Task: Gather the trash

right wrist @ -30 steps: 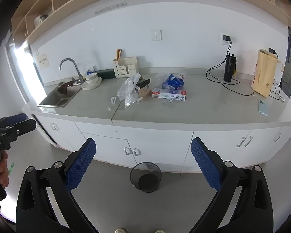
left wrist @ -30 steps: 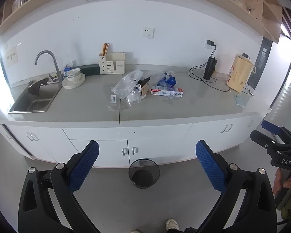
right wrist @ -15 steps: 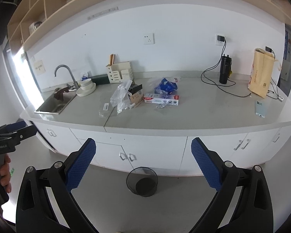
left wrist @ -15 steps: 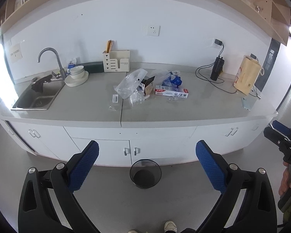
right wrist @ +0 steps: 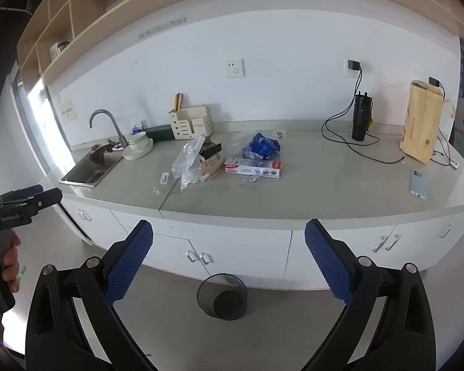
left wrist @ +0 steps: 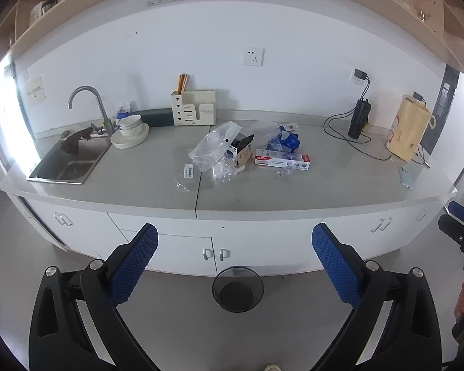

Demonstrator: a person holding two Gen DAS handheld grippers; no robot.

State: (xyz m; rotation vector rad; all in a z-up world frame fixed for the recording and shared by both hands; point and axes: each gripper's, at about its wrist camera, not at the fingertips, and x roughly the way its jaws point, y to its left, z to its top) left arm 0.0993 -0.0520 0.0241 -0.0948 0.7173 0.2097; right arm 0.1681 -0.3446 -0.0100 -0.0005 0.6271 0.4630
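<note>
Trash lies in a heap on the grey counter (left wrist: pixel 340 185): clear plastic bags (left wrist: pixel 215 147), a small open cardboard box (left wrist: pixel 243 151), a crumpled blue wrapper (left wrist: pixel 286 140), a long toothpaste box (left wrist: pixel 283 160) and a small labelled bag (left wrist: pixel 188 173). The same heap shows in the right wrist view, with the plastic bags (right wrist: pixel 187 160) and toothpaste box (right wrist: pixel 253 167). A black mesh bin (left wrist: pixel 237 289) stands on the floor below the cabinets, also in the right wrist view (right wrist: pixel 222 296). My left gripper (left wrist: pixel 234 256) and right gripper (right wrist: pixel 229 253) are open and empty, well back from the counter.
A sink (left wrist: pixel 69 162) with tap and stacked bowls (left wrist: pixel 130 130) is at the left. A utensil holder (left wrist: pixel 193 111), a plugged-in black bottle (left wrist: pixel 358 119), a yellow paper bag (left wrist: pixel 408 131) and a phone (right wrist: pixel 418 182) are also on the counter.
Both grippers have risen and tilted so the counter sits lower and more central in view. Both stay open and empty; the trash has not moved.
</note>
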